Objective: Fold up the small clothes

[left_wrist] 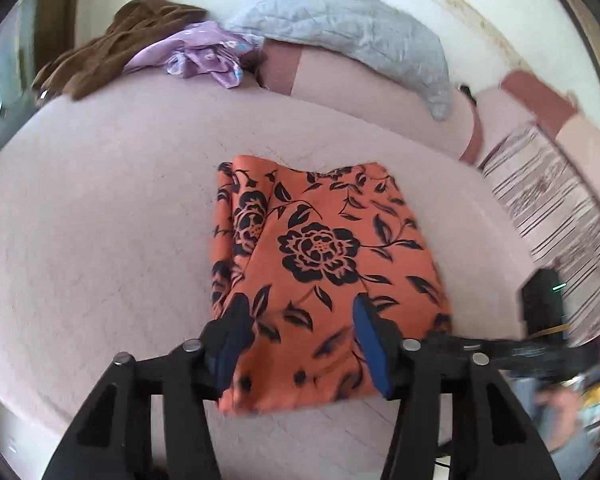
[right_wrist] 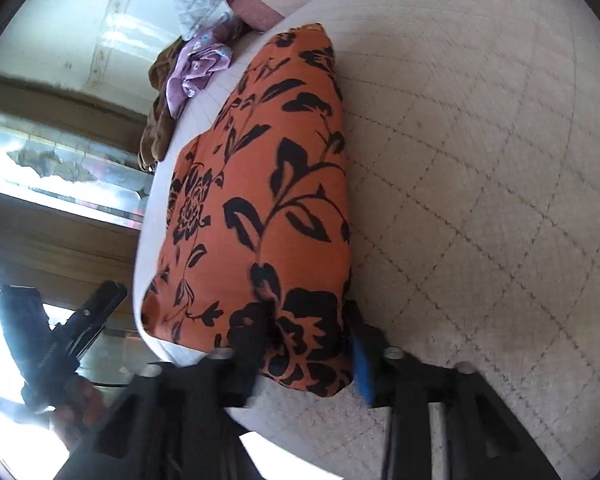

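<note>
The orange floral garment [left_wrist: 320,264] is viewed closely from its near edge by the left wrist camera, angled down over the bed [left_wrist: 100,220]. The same garment [right_wrist: 268,200] and bed [right_wrist: 480,200] are seen rolled sideways, from the corner, by the right camera.

The left gripper [left_wrist: 300,324] hangs with its jaws spread wide over the near edge of the orange floral garment [left_wrist: 320,264]. The right gripper [right_wrist: 304,340] straddles that garment's corner, jaws likewise apart.
</note>
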Available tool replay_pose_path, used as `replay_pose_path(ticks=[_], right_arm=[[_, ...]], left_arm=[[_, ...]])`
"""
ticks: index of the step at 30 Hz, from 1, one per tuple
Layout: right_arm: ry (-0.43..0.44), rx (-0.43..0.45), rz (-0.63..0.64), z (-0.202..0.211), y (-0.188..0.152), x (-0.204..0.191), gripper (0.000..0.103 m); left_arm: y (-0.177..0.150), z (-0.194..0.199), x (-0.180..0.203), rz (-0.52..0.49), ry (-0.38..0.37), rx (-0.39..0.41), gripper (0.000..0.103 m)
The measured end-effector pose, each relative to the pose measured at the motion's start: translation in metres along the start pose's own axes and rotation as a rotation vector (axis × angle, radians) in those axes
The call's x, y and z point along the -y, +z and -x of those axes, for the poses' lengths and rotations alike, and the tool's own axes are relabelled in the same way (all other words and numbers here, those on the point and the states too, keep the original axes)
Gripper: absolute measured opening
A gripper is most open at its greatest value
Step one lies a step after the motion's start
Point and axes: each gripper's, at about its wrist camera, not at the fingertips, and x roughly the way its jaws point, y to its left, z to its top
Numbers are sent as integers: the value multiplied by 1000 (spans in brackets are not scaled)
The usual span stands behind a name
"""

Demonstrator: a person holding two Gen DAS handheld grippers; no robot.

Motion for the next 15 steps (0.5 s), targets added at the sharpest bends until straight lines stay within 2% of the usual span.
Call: replay_pose_path(ticks=[1, 2, 3, 5, 6, 7, 9, 10, 11, 12, 14, 15], right_arm=[[35, -4, -18, 2, 2, 2, 67], [72, 19, -38, 9, 5, 5, 68], [89, 45, -49, 16, 8, 7, 69], [140, 109, -112, 28, 23, 15, 81], [161, 119, -152, 28, 34, 20, 81], [172, 109, -175, 25, 42, 23, 81], [197, 12, -242, -3, 69, 32, 81], [195, -35, -255, -16, 77, 32, 70], [172, -42, -197, -21, 84, 19, 36], [125, -31, -111, -18, 87, 2, 36], [36, 37, 21, -2, 82, -30, 28], [-3, 65, 52, 3, 78, -37, 27]], left_arm=[[-3, -26, -4, 5, 40, -76, 53], [-8, -37, -10, 19, 55, -119, 48], [-13, -44, -16, 25, 62, -125, 47], [-17, -42, -17, 9, 58, -93, 47], [-18, -41, -16, 4, 59, -91, 47], [-19, -40, -18, 8, 56, -92, 47], [-21, -40, -20, 23, 46, -89, 48], [-23, -40, -20, 22, 48, -84, 48], [-23, -38, -21, 21, 50, -82, 48], [-23, -39, -20, 22, 48, -78, 48], [-25, -37, -20, 18, 39, -71, 48], [-26, -37, -20, 15, 35, -69, 48]])
